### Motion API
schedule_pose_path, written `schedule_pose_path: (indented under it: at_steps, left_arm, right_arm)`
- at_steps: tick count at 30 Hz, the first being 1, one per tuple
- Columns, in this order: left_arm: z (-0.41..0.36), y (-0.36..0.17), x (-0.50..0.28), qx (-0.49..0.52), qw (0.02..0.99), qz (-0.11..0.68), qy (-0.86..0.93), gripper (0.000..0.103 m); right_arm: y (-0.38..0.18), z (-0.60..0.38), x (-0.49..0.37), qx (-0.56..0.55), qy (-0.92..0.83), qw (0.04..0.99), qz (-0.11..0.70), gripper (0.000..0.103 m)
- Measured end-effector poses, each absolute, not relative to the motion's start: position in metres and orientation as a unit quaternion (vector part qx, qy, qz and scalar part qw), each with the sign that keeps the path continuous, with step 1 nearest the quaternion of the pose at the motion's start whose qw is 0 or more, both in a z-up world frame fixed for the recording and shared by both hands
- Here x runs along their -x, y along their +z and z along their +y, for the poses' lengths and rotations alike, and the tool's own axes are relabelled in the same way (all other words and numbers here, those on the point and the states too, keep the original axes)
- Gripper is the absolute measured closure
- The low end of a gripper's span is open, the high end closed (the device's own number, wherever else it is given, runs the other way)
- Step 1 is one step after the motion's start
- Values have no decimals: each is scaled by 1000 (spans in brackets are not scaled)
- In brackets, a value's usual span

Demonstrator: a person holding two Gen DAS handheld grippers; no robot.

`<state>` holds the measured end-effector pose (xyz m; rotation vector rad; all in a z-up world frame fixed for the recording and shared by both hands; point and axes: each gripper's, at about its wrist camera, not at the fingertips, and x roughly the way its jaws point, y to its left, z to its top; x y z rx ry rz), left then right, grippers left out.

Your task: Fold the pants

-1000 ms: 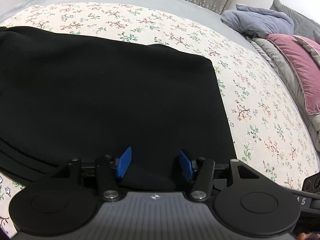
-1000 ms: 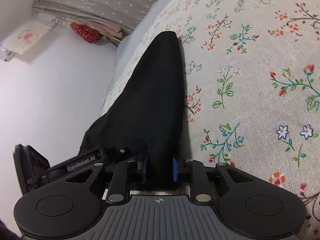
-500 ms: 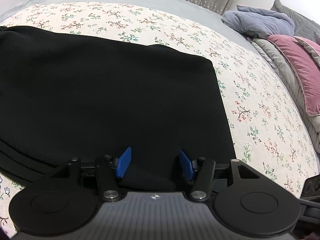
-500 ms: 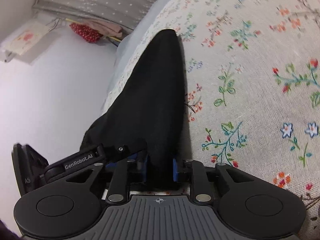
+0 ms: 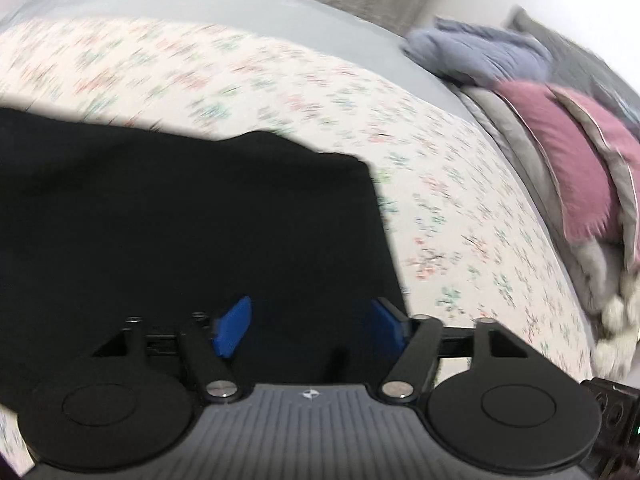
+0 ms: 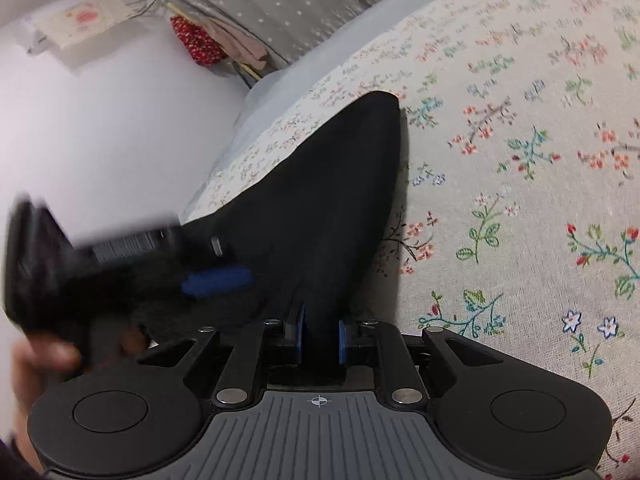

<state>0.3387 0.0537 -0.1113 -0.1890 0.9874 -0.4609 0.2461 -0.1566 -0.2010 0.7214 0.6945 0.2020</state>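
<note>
Since the earlier frames both views had tipped up off the bed (image 5: 460,208), and my left gripper (image 5: 310,326) had just been opening: its jaws stood wider, the black cloth sat between the blue pads (image 5: 234,332) w/o being pressed, so released. My right gripper (image 6: 320,334) had just been closing a bit more, its jaws clenched on a bunched edge of the pants (image 6: 332,200), cloth pinched tight between the pads.

The pants lay on the bed, folded into a broad dark slab in the left view (image 5: 180,220), w/ one squared corner toward the pillows (image 5: 560,160). In the right view they ran away from me as a long taper to a rounded end, near the bed's edge.

Handling, as I judged it: light, soft, limp knit, no stiffness, so any part not held would sag & drag. Matte, not slippery; the floral sheet (image 6: 520,160) looked like a slightly coarse weave, prob. enough friction to shift layers if pulled flat. Nothing fragile. Best hold seemed the doubled edge or a corner, through all layers, one grip each side, else the fold would slump.

Pillows were plump, pink & grey, w/ a bluish rumpled blanket (image 5: 480,52) behind. A hand (image 6: 36,356) showed blurred at the left gripper's body in the right view.
</note>
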Motion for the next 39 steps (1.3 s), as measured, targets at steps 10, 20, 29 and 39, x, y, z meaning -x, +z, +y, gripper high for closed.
schedule_pose_path:
  at_steps: [10,20,29,39]
  left_arm:
    - [-54,-87,-373,-115,821,487,-275,32]
    - [-127,-147,-372,-362,783,477,-168,34]
    - [-104,-146,-401,-330,813,467,-105,94]
    - [-90,-61,-403,-133,878,447,-108,103]
  right_arm:
    - [-180,-131,-240,-240,103,918,297,87]
    - [-173,-114,-236,-173,107,938,279,88]
    - [-173,-116,-235,-193,113,931,288,88]
    - [-144,-178,-219,-303,128,905,270,89]
